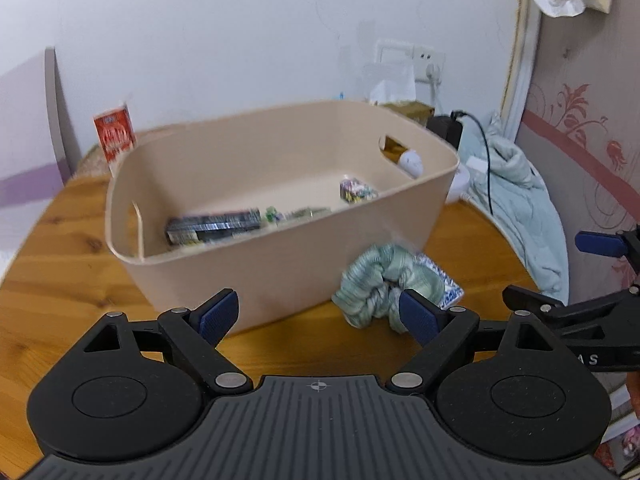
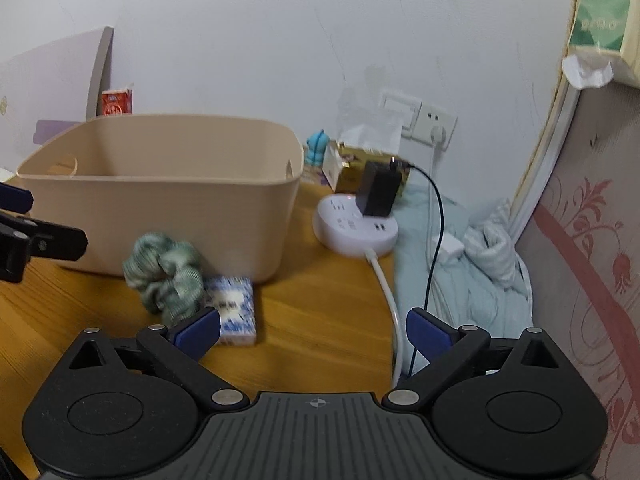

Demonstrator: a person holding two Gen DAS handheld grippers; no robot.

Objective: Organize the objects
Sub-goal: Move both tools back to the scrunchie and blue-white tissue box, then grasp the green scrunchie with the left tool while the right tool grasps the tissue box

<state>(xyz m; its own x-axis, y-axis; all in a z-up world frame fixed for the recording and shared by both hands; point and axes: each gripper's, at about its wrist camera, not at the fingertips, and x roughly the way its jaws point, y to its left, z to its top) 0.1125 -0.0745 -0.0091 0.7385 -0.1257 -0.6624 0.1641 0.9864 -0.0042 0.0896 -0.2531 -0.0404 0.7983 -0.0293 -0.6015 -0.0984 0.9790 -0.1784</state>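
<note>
A green scrunchie (image 2: 166,270) lies crumpled on the wooden table (image 2: 320,312), touching a blue-and-white packet (image 2: 236,310) whose long axis runs toward the beige bin (image 2: 180,200). White wall behind. Both the left gripper (image 1: 320,316) and right gripper (image 2: 314,334) are spread, holding nothing.

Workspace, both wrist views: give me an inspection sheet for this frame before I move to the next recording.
Surface: wooden table, round-edged.
Job's things: beige bin holding a dark flat pack and small items; green scrunchie and blue-white packet outside, at its front wall.
Clutter: red carton, blue figurine, gold box, tissue box.
Grippers: left tool open, empty; right tool open, empty.
Cables: round power strip with black adapter, black and white leads.
Surroundings: white wall, wall socket, pale bedding.
</note>
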